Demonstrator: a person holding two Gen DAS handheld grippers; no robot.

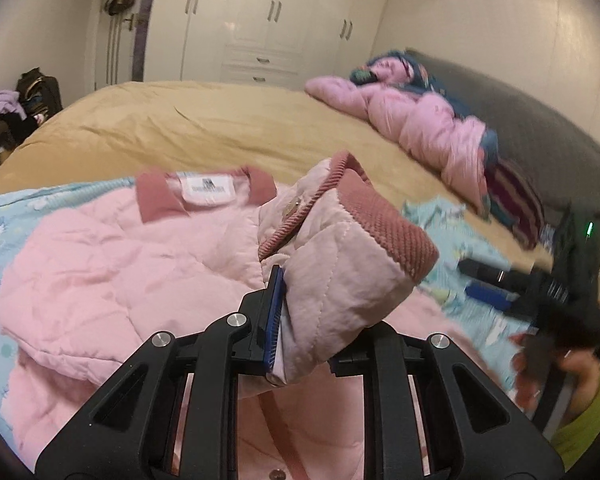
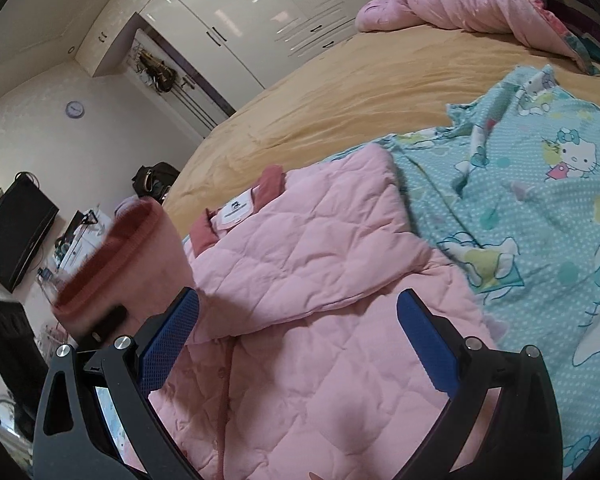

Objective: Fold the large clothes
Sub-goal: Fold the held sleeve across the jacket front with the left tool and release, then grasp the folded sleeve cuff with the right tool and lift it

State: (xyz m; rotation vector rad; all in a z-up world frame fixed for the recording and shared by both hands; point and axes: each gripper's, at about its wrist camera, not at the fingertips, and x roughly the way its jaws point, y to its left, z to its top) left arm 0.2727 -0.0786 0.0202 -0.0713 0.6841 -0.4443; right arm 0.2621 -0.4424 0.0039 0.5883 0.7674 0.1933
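Pink quilted fabric fills the lower part of both views: a padded jacket (image 1: 112,256) is spread on a pale blue cartoon-print sheet (image 2: 540,208), which in turn lies on a mustard-yellow bedspread (image 1: 204,120). In the left wrist view the jacket's darker ribbed collar (image 1: 156,196) and white neck label (image 1: 206,190) are seen at about 11 o'clock from the frame centre.

One sleeve (image 1: 340,280) of the jacket is held lifted above the body of the garment, its ribbed rose cuff (image 1: 388,220) pointing toward 1 o'clock. The left gripper (image 1: 312,328) is closed onto this sleeve; one blue pad (image 1: 274,312) is seen pressed against the quilted cloth, while the opposite finger is hidden behind the fabric.

In the right wrist view the right gripper (image 2: 300,344) is seen above the jacket's front with its blue pads (image 2: 172,336) set wide apart and nothing between them. The raised cuff appears blurred at 9 o'clock in that view. The same gripper is visible in the left wrist view at 4 o'clock, blurred, so little detail can be made out.

A second pink padded garment (image 1: 420,124) is heaped near a dark headboard (image 1: 540,132) at 2 o'clock in the left view. White wardrobe doors (image 1: 276,20) are seen at 12 o'clock, and in the right view a dark screen (image 2: 16,232) and a round wall clock (image 2: 75,109) are placed at 9 and 10 o'clock.
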